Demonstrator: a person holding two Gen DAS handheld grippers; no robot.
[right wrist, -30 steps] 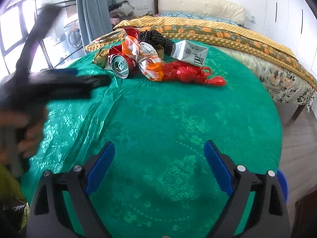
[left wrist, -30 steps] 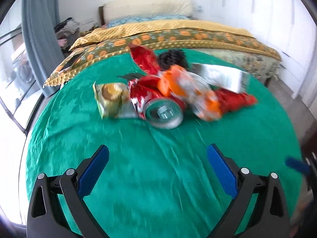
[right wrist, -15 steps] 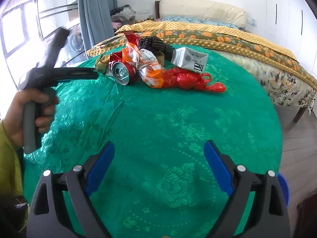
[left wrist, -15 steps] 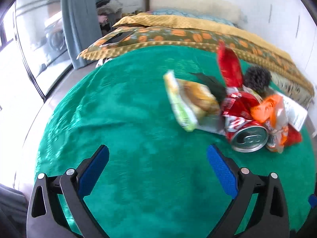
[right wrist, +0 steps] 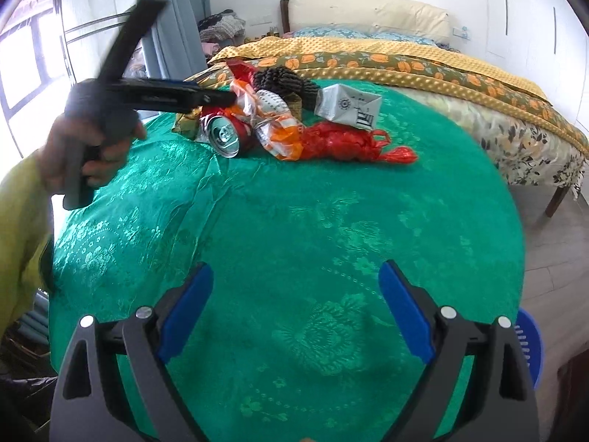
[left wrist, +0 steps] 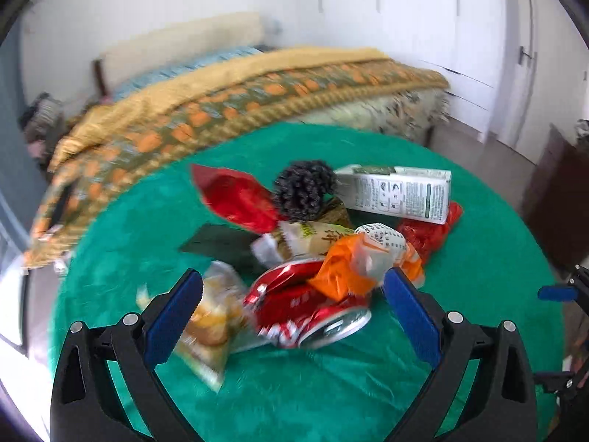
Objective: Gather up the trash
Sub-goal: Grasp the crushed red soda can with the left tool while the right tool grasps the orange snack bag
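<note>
Left gripper (left wrist: 292, 304) is held wide apart, nothing clamped. A crushed red can (left wrist: 307, 307) and a yellow snack bag (left wrist: 211, 326) are framed between its blue pads (left wrist: 173, 318), low in the left wrist view; whether the pads touch either cannot be told, the view is blurred.

The trash pile is seen on a green cloth (left wrist: 331, 397), toward 12 o'clock from the left gripper:
- orange wrapper (left wrist: 353, 269) resting on the can, at 1 o'clock
- red bag (left wrist: 429, 234) at 2 o'clock, partly under a white carton (left wrist: 397, 193)
- black curly ball (left wrist: 305, 189) at 12 o'clock, touching the carton's left end
- red pouch (left wrist: 235, 197) at 11 o'clock
- dark flat piece (left wrist: 217, 243) just beside the pouch

Right gripper (right wrist: 294, 311) is also spread open and empty, held over bare cloth, well apart from the pile. In its view the pile is located at 12 o'clock, with the can (right wrist: 226, 134) open end facing the camera, and the left hand (right wrist: 90, 143) with its tool is seen at 10 o'clock, tips reaching the pile's left side.

A bed (right wrist: 423, 62) is seen beyond the cloth. A blue basket (right wrist: 528, 342) is visible at 4 o'clock off the cloth edge.
</note>
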